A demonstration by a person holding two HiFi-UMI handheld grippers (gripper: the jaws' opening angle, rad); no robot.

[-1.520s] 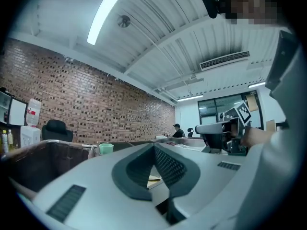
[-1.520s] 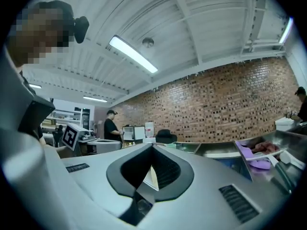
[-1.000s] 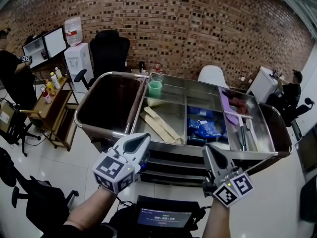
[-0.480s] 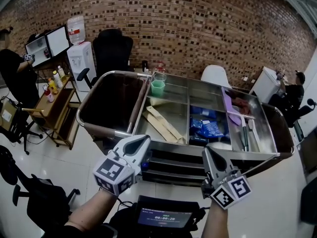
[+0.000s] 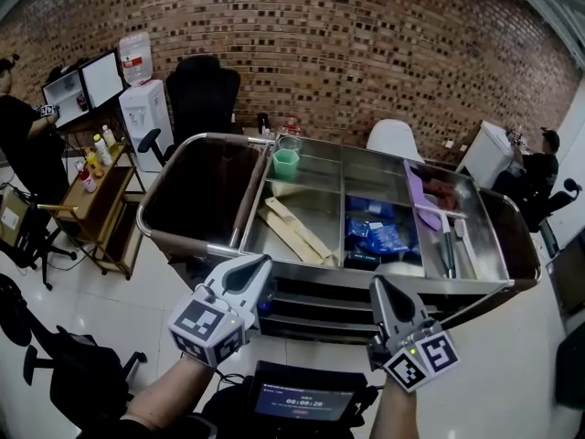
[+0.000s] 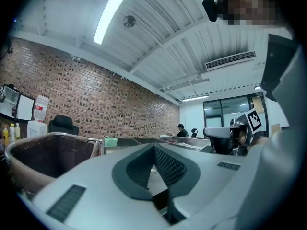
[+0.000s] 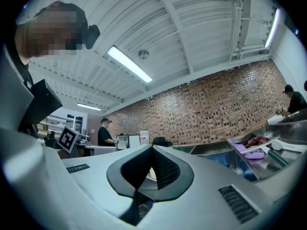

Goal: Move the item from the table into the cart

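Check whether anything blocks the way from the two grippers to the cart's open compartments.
Nothing visible does. The left gripper and right gripper hang shut and empty just short of the cart at its near rim, with only open air between. No table or item to move shows in any view.

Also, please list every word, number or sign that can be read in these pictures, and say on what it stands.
Nothing reads with certainty.
Screen at the bottom edge: a row of timer-like digits, too small to read.
Square markers: black-and-white patterns, no letters.
Blue packets in the cart: print too blurred.
Water bottle: red label, unreadable.
Small bottles at left: labels too small.
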